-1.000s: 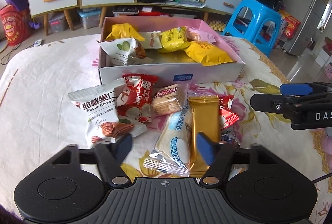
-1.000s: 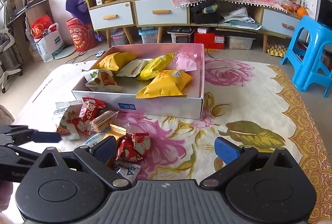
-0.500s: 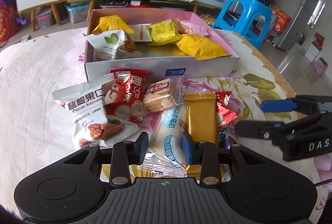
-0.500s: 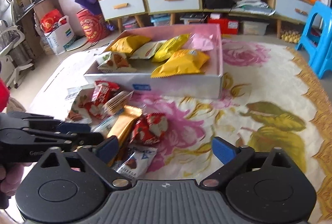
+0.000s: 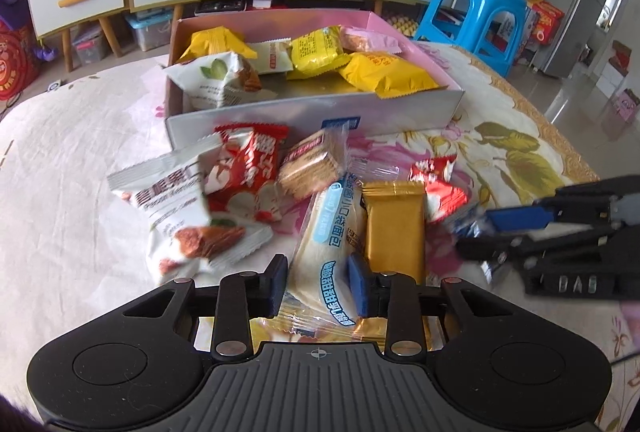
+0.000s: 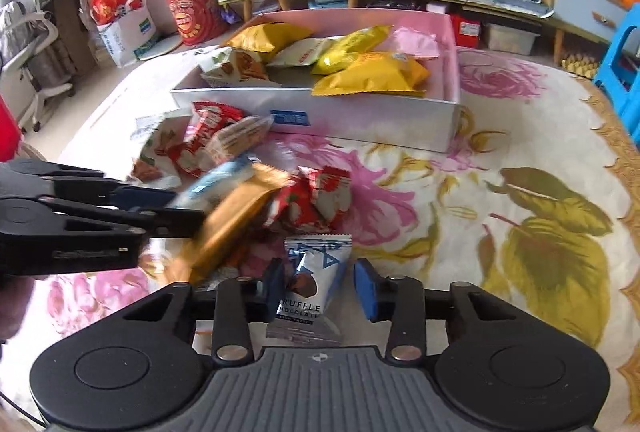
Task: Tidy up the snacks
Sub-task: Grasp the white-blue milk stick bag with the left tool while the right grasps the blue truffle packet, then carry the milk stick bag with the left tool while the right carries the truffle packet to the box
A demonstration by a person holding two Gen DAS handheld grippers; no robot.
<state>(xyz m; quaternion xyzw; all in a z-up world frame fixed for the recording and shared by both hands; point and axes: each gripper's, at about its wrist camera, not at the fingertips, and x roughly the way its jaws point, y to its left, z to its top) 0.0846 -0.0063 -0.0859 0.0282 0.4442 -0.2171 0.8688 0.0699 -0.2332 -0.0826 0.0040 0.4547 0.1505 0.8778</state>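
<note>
A pink and white box holds several snack packs. Loose packs lie in front of it: a pecan bag, a red pack, crackers, a gold bar. My left gripper is shut on the white and blue bread pack. My right gripper has its fingers around a truffle chocolate pack; the left pad touches it, the right pad stands apart. The box lies beyond in the right wrist view.
A floral cloth covers the table. The right gripper shows at the right of the left wrist view, the left gripper at the left of the right wrist view. A blue stool and cabinets stand behind.
My left gripper closed on the bread pack. My right gripper moved left over the pile and narrowed around the chocolate pack.
</note>
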